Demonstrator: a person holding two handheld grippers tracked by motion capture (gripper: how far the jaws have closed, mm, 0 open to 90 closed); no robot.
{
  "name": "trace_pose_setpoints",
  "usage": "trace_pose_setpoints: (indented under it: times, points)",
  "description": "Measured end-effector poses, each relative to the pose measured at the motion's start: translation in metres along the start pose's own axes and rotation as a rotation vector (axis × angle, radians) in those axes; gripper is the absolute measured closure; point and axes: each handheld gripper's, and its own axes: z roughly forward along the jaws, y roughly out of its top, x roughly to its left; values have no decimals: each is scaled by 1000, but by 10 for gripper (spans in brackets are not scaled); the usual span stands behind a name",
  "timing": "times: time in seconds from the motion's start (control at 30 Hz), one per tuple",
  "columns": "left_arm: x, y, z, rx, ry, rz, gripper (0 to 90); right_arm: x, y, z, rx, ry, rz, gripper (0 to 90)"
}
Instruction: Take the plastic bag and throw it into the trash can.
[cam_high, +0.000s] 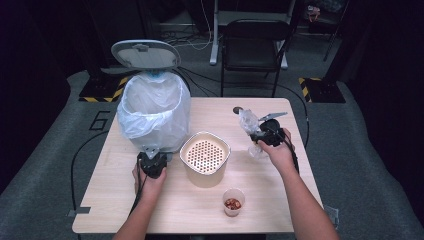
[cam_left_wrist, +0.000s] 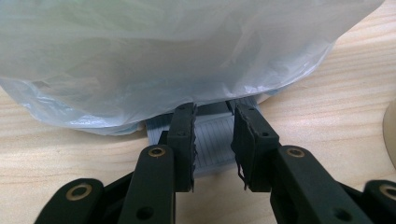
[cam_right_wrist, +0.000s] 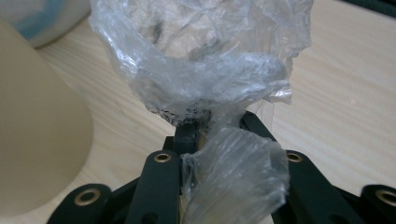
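Observation:
A small bin (cam_high: 155, 112) lined with a white bag stands at the table's back left, its grey lid (cam_high: 145, 53) raised. My left gripper (cam_high: 152, 162) sits at its foot. In the left gripper view its jaws (cam_left_wrist: 212, 109) stand close together on top of the grey pedal (cam_left_wrist: 212, 140), under the bag's overhang. My right gripper (cam_high: 260, 134) is lifted above the table's right side, shut on a crumpled piece of clear plastic film (cam_high: 248, 121). In the right gripper view the film (cam_right_wrist: 201, 60) bunches above the jaws (cam_right_wrist: 217, 123) and hangs down over them.
A beige pot with a perforated insert (cam_high: 205, 157) stands mid-table between the hands; its wall (cam_right_wrist: 37, 126) is close on the left in the right gripper view. A small clear cup with red bits (cam_high: 233, 202) sits near the front edge. A black chair (cam_high: 252, 45) stands behind the table.

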Motion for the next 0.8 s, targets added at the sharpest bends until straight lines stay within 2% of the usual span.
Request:
trace_pose_setpoints:
  times: [0.17,0.37,0.5,0.6,0.73,0.8]
  points:
    - [0,0,0,6,-1,2,691,8,16,-16,-15,15,-25,713]
    - [0,0,0,-1,1,1,691,23,46,-44,-56,69,-80,713]
    - [0,0,0,2,1,2,691,36,64,-59,-76,93,-122,713]
    - [0,0,0,0,1,1,691,47,78,-70,-86,119,-135,713]
    - [0,0,0,0,1,1,691,62,98,-82,-89,136,-191,713]
    - [0,0,0,1,1,5,691,71,107,-88,-95,144,-195,713]
